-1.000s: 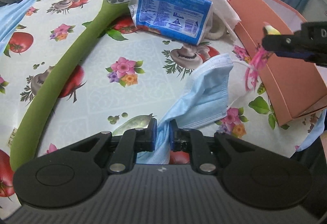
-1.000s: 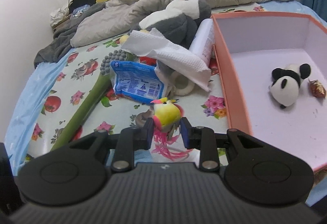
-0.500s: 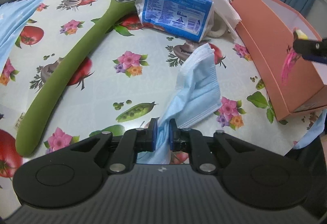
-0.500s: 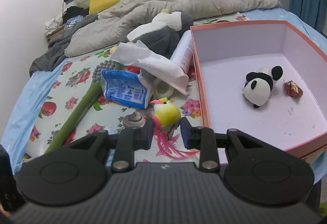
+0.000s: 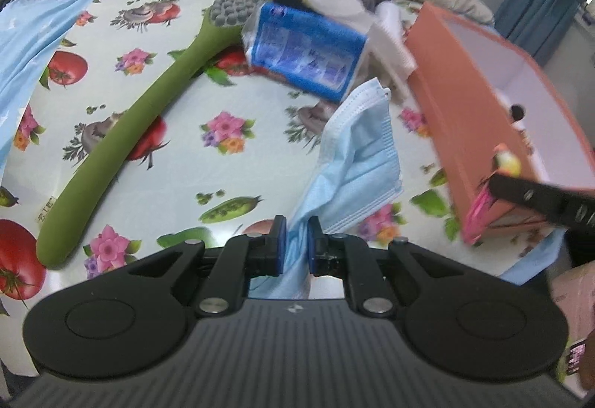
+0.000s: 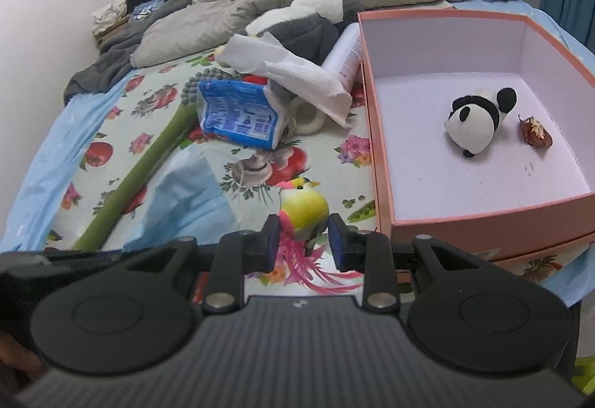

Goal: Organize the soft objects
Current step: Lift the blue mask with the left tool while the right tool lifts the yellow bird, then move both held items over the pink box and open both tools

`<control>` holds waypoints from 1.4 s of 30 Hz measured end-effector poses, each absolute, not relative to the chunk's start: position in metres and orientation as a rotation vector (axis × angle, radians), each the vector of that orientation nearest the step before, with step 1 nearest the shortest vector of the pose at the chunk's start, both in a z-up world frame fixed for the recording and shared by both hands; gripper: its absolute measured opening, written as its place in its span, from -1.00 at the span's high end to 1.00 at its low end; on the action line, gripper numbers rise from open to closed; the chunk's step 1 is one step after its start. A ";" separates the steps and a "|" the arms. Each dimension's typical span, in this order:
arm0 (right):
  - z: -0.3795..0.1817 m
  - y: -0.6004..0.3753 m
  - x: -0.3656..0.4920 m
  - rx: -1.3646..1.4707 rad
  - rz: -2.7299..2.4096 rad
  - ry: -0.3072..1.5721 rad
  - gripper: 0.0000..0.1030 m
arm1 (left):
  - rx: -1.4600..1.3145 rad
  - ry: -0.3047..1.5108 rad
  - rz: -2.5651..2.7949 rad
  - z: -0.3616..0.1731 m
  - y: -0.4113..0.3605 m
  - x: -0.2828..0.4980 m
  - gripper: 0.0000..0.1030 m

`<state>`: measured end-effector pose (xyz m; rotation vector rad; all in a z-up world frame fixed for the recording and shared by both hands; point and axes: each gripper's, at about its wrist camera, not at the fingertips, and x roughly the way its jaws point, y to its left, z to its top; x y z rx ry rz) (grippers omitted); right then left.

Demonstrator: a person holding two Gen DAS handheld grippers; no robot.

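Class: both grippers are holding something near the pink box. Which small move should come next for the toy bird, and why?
Probably carry the right gripper rightward over the pink box wall, then release. It is shut on the toy bird, which hangs just outside the box, where a panda plush already lies. The left gripper holds the face mask.

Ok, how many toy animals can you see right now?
3. A panda plush lies inside the pink box; a yellow bird is held in the right hand-held gripper; a penguin plush lies behind the tissues. Others may be hidden.
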<state>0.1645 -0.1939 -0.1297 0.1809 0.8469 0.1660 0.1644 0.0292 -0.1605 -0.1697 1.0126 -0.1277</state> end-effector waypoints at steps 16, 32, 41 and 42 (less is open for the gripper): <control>-0.047 -0.227 0.178 0.199 0.144 0.671 0.39 | -0.181 0.841 -0.279 -0.041 -0.034 0.205 0.73; -0.016 -0.309 0.215 0.220 -0.005 0.558 0.39 | -0.104 0.797 -0.479 0.017 -0.140 0.278 0.73; -0.061 -0.365 0.246 0.290 -0.112 0.741 0.38 | -0.053 0.949 -0.566 -0.027 -0.214 0.325 0.73; -0.067 -0.368 0.245 0.296 -0.118 0.757 0.38 | -0.047 0.966 -0.571 -0.033 -0.221 0.330 0.73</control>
